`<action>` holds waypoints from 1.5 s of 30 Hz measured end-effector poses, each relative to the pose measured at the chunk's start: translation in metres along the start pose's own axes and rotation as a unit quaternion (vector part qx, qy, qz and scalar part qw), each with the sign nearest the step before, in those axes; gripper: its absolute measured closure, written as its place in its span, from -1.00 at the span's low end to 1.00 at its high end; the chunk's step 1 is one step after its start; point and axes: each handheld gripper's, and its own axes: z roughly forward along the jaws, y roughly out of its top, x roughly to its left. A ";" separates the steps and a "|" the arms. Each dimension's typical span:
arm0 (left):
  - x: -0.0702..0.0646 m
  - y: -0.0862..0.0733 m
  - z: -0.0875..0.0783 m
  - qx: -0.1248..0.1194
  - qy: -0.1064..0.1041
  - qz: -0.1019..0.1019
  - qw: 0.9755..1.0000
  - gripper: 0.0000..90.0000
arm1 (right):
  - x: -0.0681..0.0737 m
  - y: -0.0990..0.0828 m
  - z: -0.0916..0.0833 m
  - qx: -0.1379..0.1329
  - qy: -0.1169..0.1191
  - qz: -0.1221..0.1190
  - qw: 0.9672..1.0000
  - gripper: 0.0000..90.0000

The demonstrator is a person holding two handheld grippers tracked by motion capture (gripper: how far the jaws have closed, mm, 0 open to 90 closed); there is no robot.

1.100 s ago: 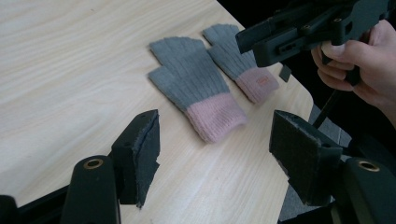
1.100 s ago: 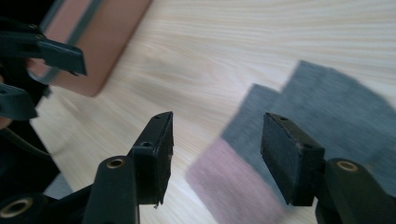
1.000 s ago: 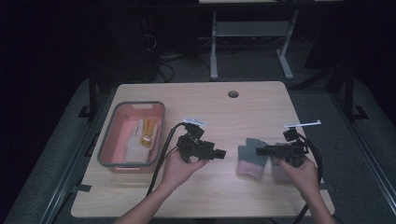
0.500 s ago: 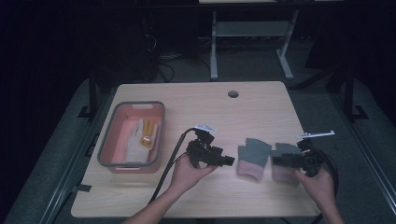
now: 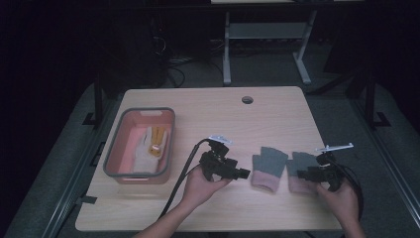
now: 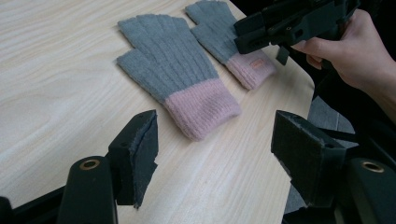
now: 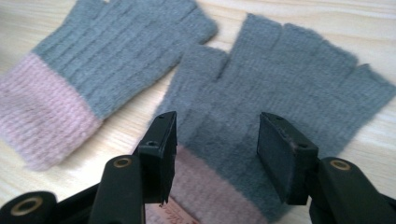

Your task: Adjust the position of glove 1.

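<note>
From above we see two grey-and-pink gloves side by side; our right gripper view adds an orange tag. Our right gripper (image 7: pixel 212 156) straddles the right glove (image 7: pixel 280 88) (seemingly unpinched), jaws just narrowing. The left gripper (image 6: pixel 215 156) gapes before the left glove (image 6: pixel 175 72).

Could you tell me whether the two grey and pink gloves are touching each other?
Apart: the left gripper view shows bare wood between the nearer glove and the farther glove.
</note>
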 end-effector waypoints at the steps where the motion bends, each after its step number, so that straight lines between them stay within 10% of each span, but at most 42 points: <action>1: 0.001 -0.001 0.001 0.002 0.001 0.000 1.000 -0.29 | 0.000 0.000 0.001 0.002 -0.009 -0.002 1.000 0.08; 16: 0.001 -0.006 0.002 0.006 0.008 0.000 1.000 -0.29 | 0.015 0.001 0.010 0.023 -0.067 -0.035 0.997 0.45; 31: 0.005 -0.007 0.000 0.006 0.015 -0.008 1.000 -0.27 | 0.009 0.008 -0.001 0.027 -0.019 0.012 0.999 0.90; 45: 0.003 -0.007 -0.005 -0.002 0.009 -0.004 1.000 -0.27 | 0.046 0.032 -0.009 0.008 0.023 0.002 1.000 0.89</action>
